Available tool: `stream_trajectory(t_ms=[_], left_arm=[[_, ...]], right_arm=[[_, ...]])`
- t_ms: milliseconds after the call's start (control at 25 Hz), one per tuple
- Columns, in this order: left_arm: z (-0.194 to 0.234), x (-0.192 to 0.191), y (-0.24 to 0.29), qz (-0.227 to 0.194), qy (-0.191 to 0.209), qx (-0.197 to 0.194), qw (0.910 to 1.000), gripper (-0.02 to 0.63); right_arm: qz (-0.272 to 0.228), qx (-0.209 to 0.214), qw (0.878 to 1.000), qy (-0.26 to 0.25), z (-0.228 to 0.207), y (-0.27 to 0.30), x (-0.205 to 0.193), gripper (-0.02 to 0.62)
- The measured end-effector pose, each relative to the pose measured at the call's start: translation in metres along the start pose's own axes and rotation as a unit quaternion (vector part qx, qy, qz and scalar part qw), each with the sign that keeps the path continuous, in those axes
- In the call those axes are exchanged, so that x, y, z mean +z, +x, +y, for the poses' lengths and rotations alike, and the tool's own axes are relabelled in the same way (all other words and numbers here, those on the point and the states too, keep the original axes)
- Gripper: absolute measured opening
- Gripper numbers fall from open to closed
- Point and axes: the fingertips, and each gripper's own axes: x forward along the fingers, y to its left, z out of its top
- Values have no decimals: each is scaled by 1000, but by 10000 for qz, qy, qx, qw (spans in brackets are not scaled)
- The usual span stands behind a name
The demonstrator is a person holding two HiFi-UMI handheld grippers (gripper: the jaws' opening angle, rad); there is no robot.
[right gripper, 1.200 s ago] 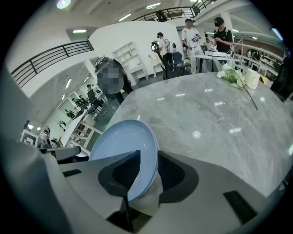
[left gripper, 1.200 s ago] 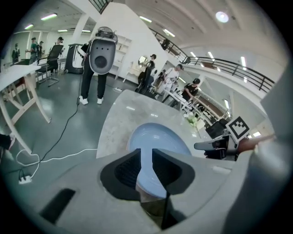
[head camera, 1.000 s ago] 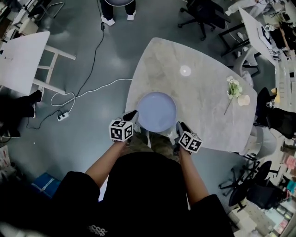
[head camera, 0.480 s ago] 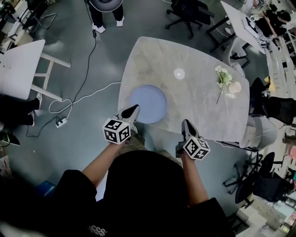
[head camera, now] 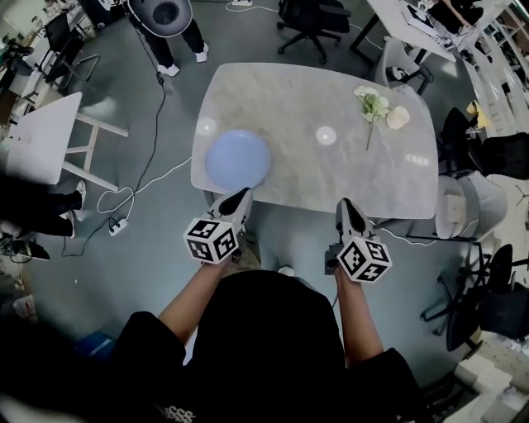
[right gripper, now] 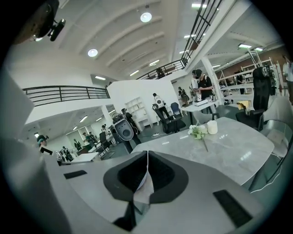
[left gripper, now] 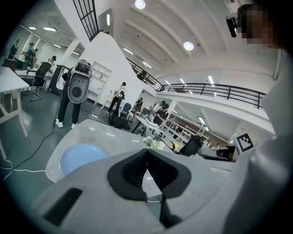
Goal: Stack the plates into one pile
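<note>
A pale blue plate [head camera: 237, 159] lies near the left front corner of the marble table [head camera: 364, 173]; whether more plates lie under it I cannot tell. The left gripper view shows the same plate [left gripper: 80, 157] low on the left. My left gripper [head camera: 243, 193] hangs just off the table's near edge, below the plate, shut and empty [left gripper: 147, 151]. My right gripper [head camera: 345, 203] is level with it further right, also off the edge. Its jaws have just closed, and they are shut with nothing between them [right gripper: 147, 156].
A white flower [head camera: 369, 106] and a pale candle [head camera: 397, 117] lie at the table's far right, and a small white disc [head camera: 326, 135] sits mid-table. Beyond the table stands a person [head camera: 169, 16]. Office chairs [head camera: 312, 25] and a white side table [head camera: 41, 136] surround it.
Both grippers flanked the plate at the table's near edge; they have drawn back off the edge and risen. The plate stays on the table. The right jaws closed.
</note>
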Motion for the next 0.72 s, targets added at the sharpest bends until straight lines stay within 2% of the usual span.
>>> stream_trajectory(t_ms=[160, 320, 480, 720], left_arm=[[-74, -25, -5, -146, 113, -1, 9998, 17], [-134, -49, -11, -184, 451, 43, 9988, 17], [-159, -57, -28, -278, 655, 167, 9973, 17], [-173, -52, -37, -475, 844, 180, 9951, 17]], right_arm=[[-314, 145, 9989, -306, -21, -59, 13, 17], [-506, 110, 9972, -548, -45, -104, 12, 17], [-449, 138, 9968, -641, -50, -126, 1, 17], [-584, 199, 9951, -779, -45, -140, 7, 17]])
